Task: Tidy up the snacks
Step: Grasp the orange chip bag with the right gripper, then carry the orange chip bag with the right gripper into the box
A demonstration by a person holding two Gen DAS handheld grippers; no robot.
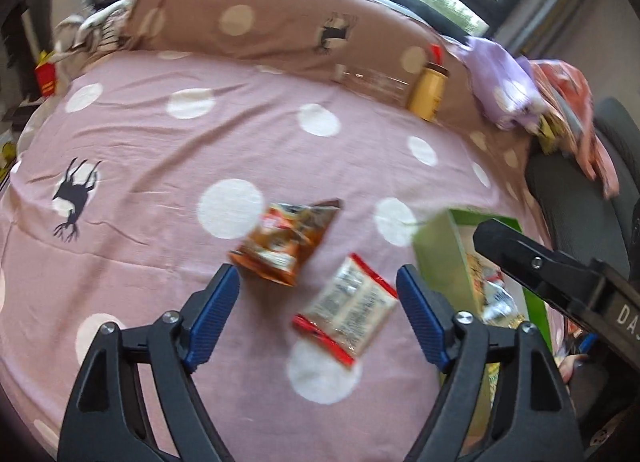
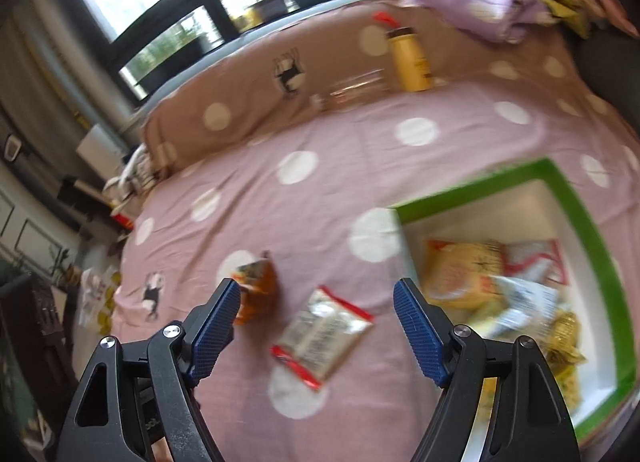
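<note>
Snacks mostly sorted: several pkts already in green-rimmed box (image 2: 576, 197) at bed's (image 1: 160, 133) right edge, w/ orange packet (image 1: 286, 242) & red-edged clear packet (image 2: 322, 332) left on the sheet beside it, left gripper (image 1: 318, 304) & right gripper (image 2: 316, 310) both spread wide, empty.

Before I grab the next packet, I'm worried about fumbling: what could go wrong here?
The red-edged packet lies flat on soft bedding, so open fingers may pinch sheet instead. The orange packet sits close by and could get nudged. The green box already holds several packets; a careless drop might land on its rim.
</note>
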